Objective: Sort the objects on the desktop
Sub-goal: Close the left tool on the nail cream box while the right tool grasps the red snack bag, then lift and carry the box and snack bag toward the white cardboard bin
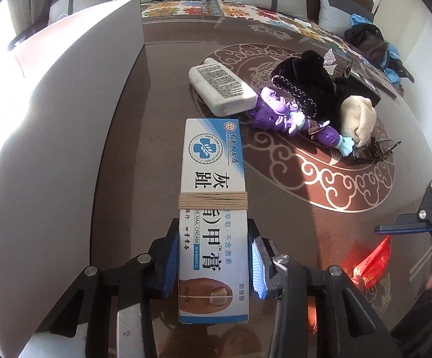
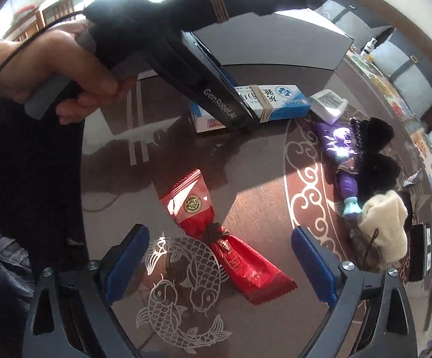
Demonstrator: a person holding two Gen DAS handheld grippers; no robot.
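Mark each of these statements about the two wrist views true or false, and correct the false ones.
1. The left gripper has its jaws closed on the blue and white cream box. True.
2. The right gripper is holding the red snack packet. False: its jaws stand open and the packet lies on the table between them, untouched.
3. A rubber band is wrapped around the cream box. True.
4. The white bottle stands upright. False: it lies on its side.
5. The purple toy figure lies between the white bottle and the cream-coloured cloth. True.
6. The cream box is already inside the grey storage box. False: it rests on the table beside it.
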